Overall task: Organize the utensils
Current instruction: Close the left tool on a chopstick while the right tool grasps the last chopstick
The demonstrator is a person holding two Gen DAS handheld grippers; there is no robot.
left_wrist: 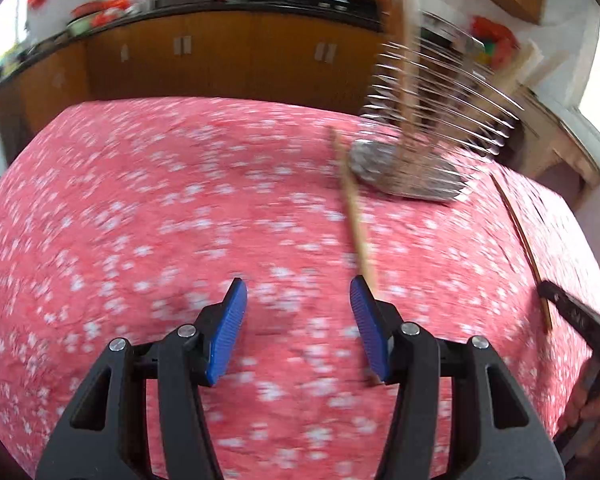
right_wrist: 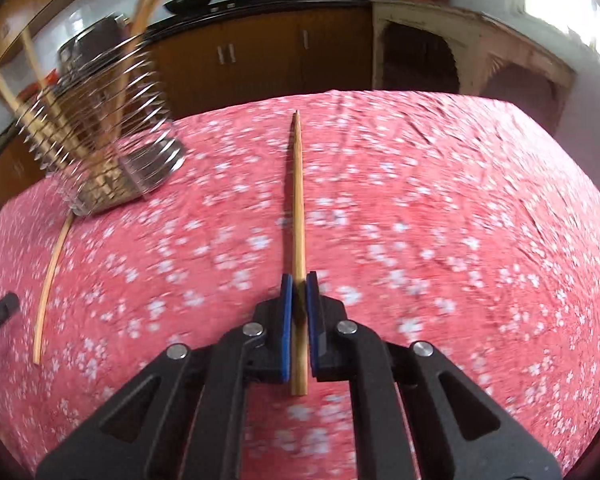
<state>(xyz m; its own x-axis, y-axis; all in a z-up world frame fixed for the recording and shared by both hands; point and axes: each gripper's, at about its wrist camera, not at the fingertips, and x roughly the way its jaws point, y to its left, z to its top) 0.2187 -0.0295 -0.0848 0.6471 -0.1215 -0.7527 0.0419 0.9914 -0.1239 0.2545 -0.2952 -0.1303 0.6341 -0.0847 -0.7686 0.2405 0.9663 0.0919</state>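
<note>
My right gripper (right_wrist: 299, 280) clamps a chopstick (right_wrist: 297, 200) near its butt; left gripper (left_wrist: 298, 300) spread, empty. Long overhang w/ thin grip: tip could snag wire holder (right_wrist: 100, 120) rim & twist out.

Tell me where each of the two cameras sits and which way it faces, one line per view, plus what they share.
Left wrist: on the left gripper, jaws open, looking across the pink tablecloth at the wire utensil holder; the right gripper edges in.
Right wrist: on the right gripper, looking along the chopstick that it pinches, toward the cabinets.
Shared: holder, tablecloth, loose chopstick.
</note>
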